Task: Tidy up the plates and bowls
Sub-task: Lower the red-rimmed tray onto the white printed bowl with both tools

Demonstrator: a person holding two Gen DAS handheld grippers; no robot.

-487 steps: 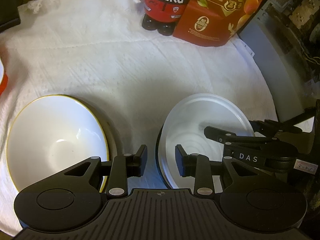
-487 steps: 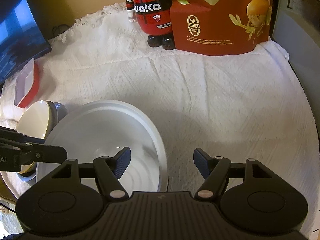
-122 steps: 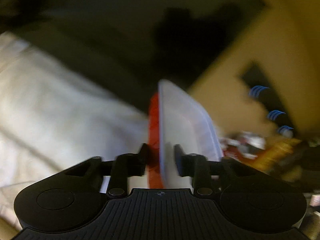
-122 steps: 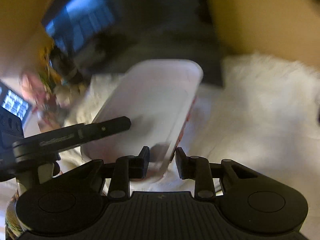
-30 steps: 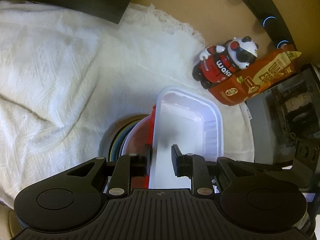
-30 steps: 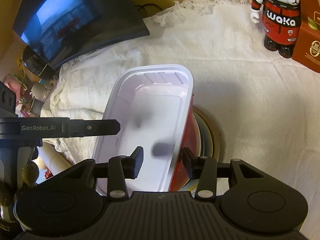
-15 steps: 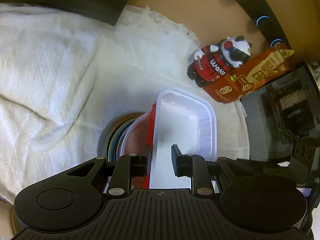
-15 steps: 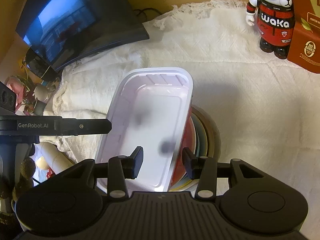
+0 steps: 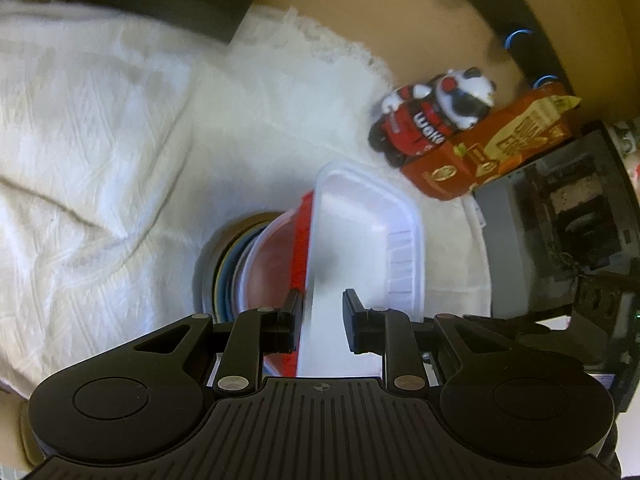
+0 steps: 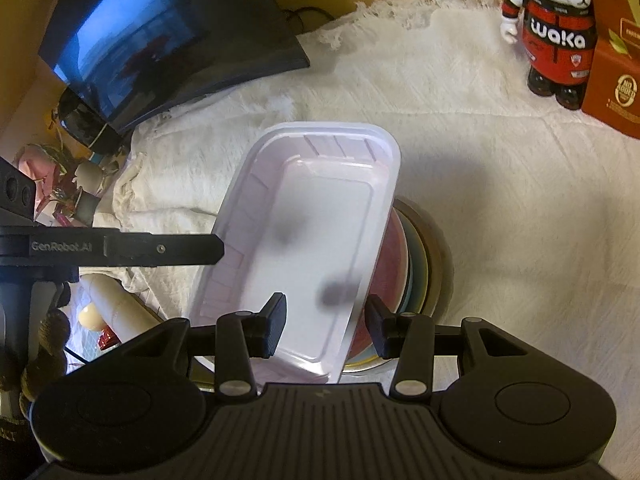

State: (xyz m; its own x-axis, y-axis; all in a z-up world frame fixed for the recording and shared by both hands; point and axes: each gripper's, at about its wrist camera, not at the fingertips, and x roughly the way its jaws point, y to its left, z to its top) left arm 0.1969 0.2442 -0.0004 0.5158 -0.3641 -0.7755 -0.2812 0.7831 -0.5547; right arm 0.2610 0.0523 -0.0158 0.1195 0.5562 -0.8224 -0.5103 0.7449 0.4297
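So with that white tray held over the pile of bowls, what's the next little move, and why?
Probably ease the white tray straight down. Both the left gripper and right gripper straddle its sides, and it sits tilted over the stacked bowls, seemingly not settled.

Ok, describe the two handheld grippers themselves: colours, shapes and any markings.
Both are matte black plastic. The left gripper and the right gripper each show a ribbed central housing, two rounded lobes with circular recesses, and angled finger arms with silver rivets ending in flat dark pads. The left one, seen side-on by the right camera, carries "GenRobot.AI" lettering. No cables or sleeves show.
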